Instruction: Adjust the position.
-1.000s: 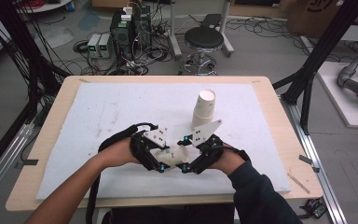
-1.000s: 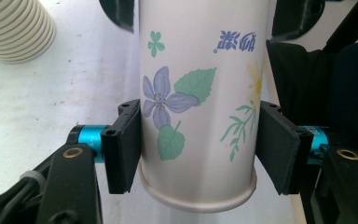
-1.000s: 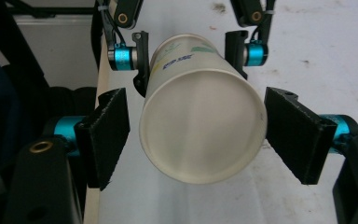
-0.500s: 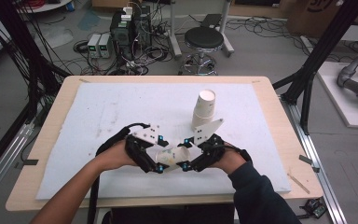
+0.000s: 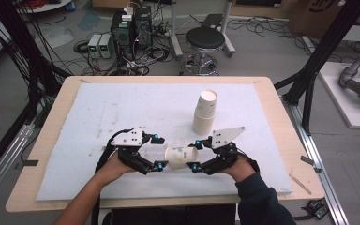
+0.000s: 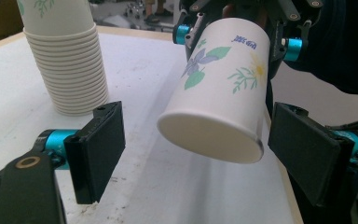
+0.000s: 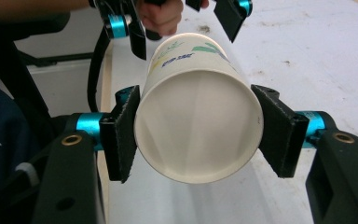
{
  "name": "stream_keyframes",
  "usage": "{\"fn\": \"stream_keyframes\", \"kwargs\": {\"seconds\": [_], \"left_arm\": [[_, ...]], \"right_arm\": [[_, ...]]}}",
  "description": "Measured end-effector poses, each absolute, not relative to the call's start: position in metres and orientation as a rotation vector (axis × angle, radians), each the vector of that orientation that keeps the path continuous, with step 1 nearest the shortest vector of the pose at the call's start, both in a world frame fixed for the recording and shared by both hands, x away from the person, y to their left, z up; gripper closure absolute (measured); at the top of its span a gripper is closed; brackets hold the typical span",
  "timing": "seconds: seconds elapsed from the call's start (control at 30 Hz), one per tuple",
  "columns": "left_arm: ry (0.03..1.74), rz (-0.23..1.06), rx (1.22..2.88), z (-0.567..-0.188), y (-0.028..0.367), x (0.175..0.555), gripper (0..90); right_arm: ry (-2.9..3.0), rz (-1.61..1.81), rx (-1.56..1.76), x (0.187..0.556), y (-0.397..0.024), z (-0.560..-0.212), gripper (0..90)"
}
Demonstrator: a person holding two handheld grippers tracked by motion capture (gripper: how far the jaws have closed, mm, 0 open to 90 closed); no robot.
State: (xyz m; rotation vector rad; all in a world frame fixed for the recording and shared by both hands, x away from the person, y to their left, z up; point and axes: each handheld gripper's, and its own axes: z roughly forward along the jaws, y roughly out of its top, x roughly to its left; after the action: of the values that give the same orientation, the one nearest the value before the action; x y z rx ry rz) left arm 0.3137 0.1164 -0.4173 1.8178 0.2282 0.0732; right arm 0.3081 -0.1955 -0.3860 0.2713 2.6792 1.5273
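Handover just flipped: left gripper point(image 5: 158, 152) let go, jaws now spread wide beside the floral paper cup point(image 5: 178, 157); right gripper point(image 5: 198, 154) has clamped its wider end. The cup hangs sideways above the white mat point(image 5: 98, 108) near the tabletop's front edge. Cup stack point(image 5: 205, 112) stands behind, apart; nothing blocks.

White paper cup point(image 6: 219, 88) printed with green leaves, a purple flower, yellow sprigs and blue lettering. Plain white cup stack point(image 5: 205, 112). White sheet point(image 5: 122, 108) over a pale wooden bench point(image 5: 281, 122). Black fingers point(image 7: 123, 133), turquoise fittings.
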Motion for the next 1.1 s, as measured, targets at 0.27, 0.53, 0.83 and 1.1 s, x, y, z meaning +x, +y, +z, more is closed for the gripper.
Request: {"fn": "stream_keyframes", "kwargs": {"seconds": [0.27, 0.53, 0.83, 1.1], "left_arm": [[0.204, 0.052, 1.773, -0.431, 0.109, 0.311, 19.7], [0.167, 0.048, 1.781, -0.433, 0.104, 0.311, 20.2], [0.147, 0.028, 1.775, -0.436, 0.101, 0.312, 20.4], [0.128, -0.005, 1.718, -0.434, 0.101, 0.312, 25.9]], "right_arm": [[2.65, 1.584, 0.285, 0.306, -0.203, -0.396, 37.4], [2.645, 1.614, 0.276, 0.306, -0.202, -0.395, 37.4], [2.639, 1.671, 0.267, 0.306, -0.201, -0.393, 37.4], [2.635, 1.744, 0.272, 0.309, -0.202, -0.393, 37.4]]}}
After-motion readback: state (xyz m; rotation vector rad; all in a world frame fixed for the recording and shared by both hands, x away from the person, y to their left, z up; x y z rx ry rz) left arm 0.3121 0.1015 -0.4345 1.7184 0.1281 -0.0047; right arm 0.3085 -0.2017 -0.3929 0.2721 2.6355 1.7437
